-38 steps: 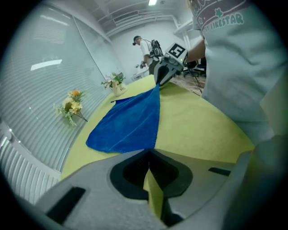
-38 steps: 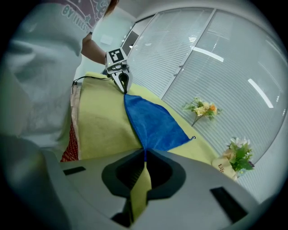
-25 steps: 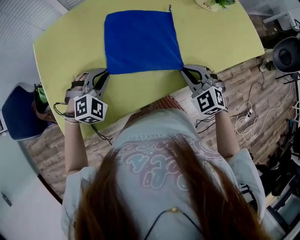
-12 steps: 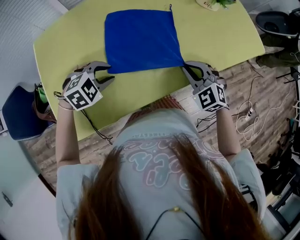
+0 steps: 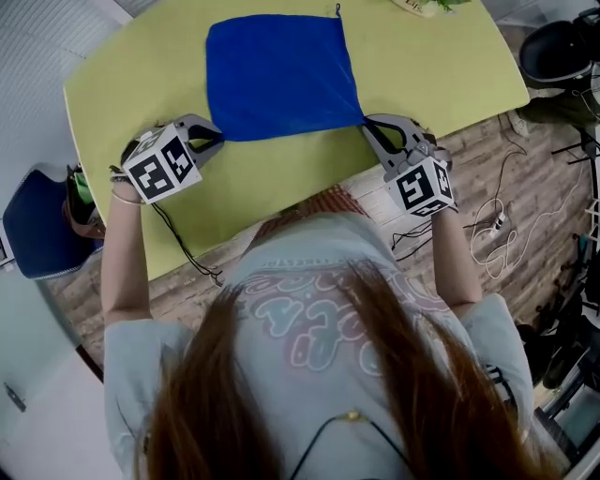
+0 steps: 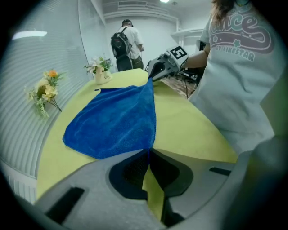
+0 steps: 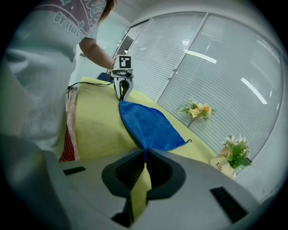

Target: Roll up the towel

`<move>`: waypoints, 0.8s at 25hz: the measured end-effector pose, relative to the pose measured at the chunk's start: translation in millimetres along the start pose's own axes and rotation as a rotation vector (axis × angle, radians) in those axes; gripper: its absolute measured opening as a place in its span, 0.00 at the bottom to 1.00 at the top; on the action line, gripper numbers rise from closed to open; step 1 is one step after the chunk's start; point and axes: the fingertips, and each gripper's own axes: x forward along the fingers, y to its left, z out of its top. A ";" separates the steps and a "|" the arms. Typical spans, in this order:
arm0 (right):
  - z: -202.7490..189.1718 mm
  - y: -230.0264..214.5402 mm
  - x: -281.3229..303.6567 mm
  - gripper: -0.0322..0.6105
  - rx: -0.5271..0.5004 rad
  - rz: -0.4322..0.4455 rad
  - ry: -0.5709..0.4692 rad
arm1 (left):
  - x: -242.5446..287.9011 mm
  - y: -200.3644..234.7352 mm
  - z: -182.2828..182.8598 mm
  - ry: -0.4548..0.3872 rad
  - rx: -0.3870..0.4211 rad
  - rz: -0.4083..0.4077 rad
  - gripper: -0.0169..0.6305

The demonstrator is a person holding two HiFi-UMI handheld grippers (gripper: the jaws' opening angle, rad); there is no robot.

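A blue towel point(image 5: 281, 75) lies flat and unrolled on the yellow-green table point(image 5: 422, 66). My left gripper point(image 5: 217, 141) is at the towel's near left corner. Its jaws have just been closing, and in the left gripper view point(image 6: 148, 152) they are shut with the blue corner pinched between the tips. My right gripper point(image 5: 366, 125) holds the near right corner, and the right gripper view point(image 7: 145, 152) shows its jaws shut on the blue cloth point(image 7: 148, 126). The near edge runs straight between the two grippers.
A small vase of flowers point(image 5: 422, 7) stands at the table's far edge. More flowers point(image 6: 45, 92) stand by the blinds. A blue chair point(image 5: 37, 225) is to the left, and cables point(image 5: 497, 234) lie on the floor to the right. A person with a backpack point(image 6: 126, 45) stands beyond the table.
The left gripper let go of the near left corner, stood open beside it half a second ago, and is now shut on that corner again. The right gripper has stayed put.
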 end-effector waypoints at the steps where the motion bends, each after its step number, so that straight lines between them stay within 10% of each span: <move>1: 1.2 -1.1 -0.7 0.08 0.008 -0.004 -0.007 | -0.1 -0.7 -0.3 -0.005 0.000 0.021 0.06; 20: 17.9 -0.8 -28.9 0.07 0.018 0.006 -0.082 | -44.8 -26.4 13.0 -0.198 -0.152 0.205 0.05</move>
